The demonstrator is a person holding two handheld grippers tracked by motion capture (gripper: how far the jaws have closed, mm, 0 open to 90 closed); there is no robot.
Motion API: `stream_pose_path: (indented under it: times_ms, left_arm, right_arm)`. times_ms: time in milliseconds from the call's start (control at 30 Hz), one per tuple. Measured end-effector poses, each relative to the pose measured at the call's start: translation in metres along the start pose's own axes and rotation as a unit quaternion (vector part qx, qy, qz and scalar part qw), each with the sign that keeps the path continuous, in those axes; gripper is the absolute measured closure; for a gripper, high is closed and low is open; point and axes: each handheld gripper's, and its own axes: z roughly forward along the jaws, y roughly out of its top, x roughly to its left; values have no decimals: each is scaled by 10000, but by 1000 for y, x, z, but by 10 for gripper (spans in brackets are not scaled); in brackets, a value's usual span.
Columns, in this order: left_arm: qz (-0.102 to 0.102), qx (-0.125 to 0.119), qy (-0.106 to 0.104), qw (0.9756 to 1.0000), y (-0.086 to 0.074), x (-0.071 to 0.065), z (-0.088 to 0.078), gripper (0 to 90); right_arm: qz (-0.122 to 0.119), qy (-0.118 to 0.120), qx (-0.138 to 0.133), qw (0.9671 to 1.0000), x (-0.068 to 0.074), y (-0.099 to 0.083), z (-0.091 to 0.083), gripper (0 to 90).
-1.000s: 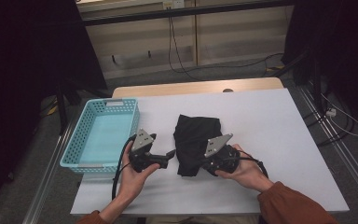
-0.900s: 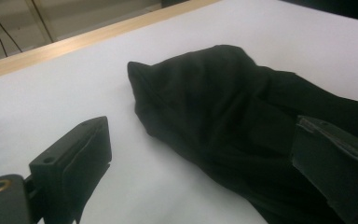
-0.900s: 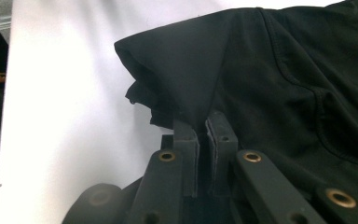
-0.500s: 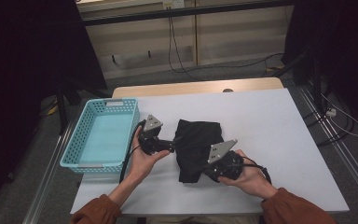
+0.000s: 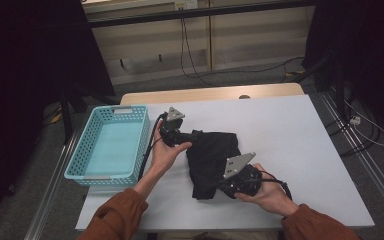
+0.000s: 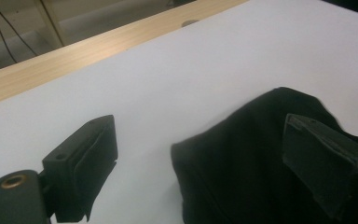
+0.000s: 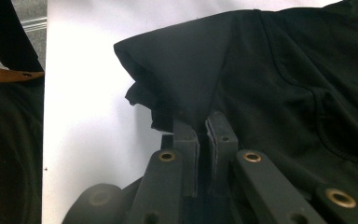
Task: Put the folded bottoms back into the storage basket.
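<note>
A crumpled black cloth [image 5: 212,155] lies mid-table on the white sheet. My right gripper [image 5: 219,189] holds its near edge; in the right gripper view the gripper [image 7: 204,122] is shut on a fold of the cloth [image 7: 279,79]. My left gripper [image 5: 186,139] is at the cloth's far left corner. In the left gripper view that gripper [image 6: 205,161] stands open and its jaws have just been closing a little. The cloth's corner [image 6: 251,158] lies between them, with one jaw over the fabric and the other over bare table. The pads do not press it.
A turquoise plastic basket [image 5: 114,109] stands empty at the table's left edge, close to my left forearm. A wooden table edge [image 5: 215,93] runs along the far side. Bare white surface [image 5: 300,135] stretches right of the cloth.
My left gripper has travelled away from the person and slightly right, from beside the basket to the cloth's far left corner. The right gripper has stayed shut on the cloth's near edge.
</note>
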Motion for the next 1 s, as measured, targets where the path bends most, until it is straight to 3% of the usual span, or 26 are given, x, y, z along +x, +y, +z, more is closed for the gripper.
stream_pose_path:
  times_ms: [67,233,267,400,467,600,700,867,933,1000]
  left_arm:
    - [-210,19,20,9998,-4,7,7,153]
    - [-367,111,-141,9992,-10,13,11,211]
    - [-336,160,-192,9991,-11,12,12,268]
    - [-155,280,-318,9990,-13,6,17,322]
    - [-124,316,-307,9990,-14,6,19,444]
    - [-254,566,-408,9972,-21,8,27,480]
    - [-201,786,-387,9960,-27,6,37,493]
    - [-351,873,-405,9947,-32,8,42,466]
    - [-535,833,-469,9940,-33,9,44,434]
    - [-514,851,-421,9942,-33,8,44,434]
  right_arm:
    - [2,25,4,10000,0,-1,1,856]
    - [2,57,20,10000,-1,-2,3,856]
    - [14,74,39,10000,-1,-2,5,856]
    - [5,80,49,10000,0,-2,6,856]
    - [-2,75,42,10000,-1,-2,5,856]
    - [-9,67,47,10000,0,-3,5,856]
    - [0,73,58,10000,-1,-4,5,856]
    - [7,62,68,10000,-1,-4,5,856]
    - [11,65,71,10000,-1,-4,5,856]
    - [9,65,86,9999,-1,-4,6,855]
